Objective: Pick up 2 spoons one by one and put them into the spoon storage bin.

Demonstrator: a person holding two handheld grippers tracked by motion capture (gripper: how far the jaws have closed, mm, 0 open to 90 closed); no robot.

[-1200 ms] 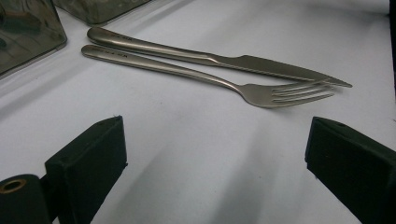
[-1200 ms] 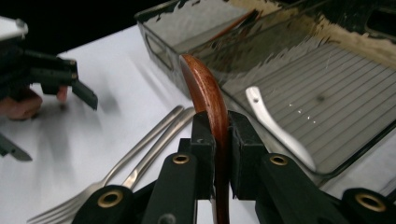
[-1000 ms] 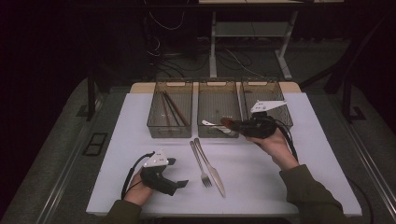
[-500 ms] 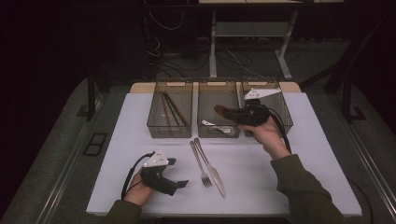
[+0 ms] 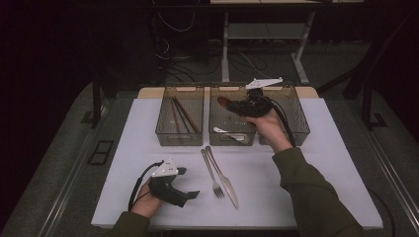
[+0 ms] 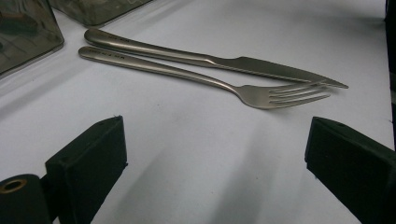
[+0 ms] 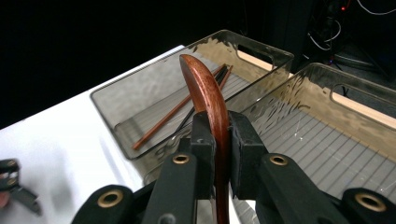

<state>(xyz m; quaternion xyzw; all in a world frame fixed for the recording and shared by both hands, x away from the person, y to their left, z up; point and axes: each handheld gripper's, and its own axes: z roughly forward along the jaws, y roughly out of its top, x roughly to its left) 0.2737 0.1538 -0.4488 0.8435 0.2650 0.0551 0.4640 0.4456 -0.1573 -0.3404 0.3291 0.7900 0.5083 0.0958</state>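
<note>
Left gripper [image 5: 190, 194] rests near front left corner of table [image 5: 316, 197], jaws wide apart, nothing between. Left gripper view: fork [image 6: 205, 79] and knife [image 6: 210, 59] side by side just ahead. Right gripper view: right gripper [image 7: 218, 140] clamped on brown wooden spoon [image 7: 205, 91]. High view: held above middle bin [image 5: 232, 129], chopsticks [image 5: 183, 114] in left bin [image 5: 181, 134].

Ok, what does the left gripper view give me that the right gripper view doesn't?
Left gripper view: the fork and knife lying side by side past the open left gripper. Right gripper view: the wooden spoon clamped in the right gripper, with chopsticks beyond. Both: the white table and clear bins.
</note>
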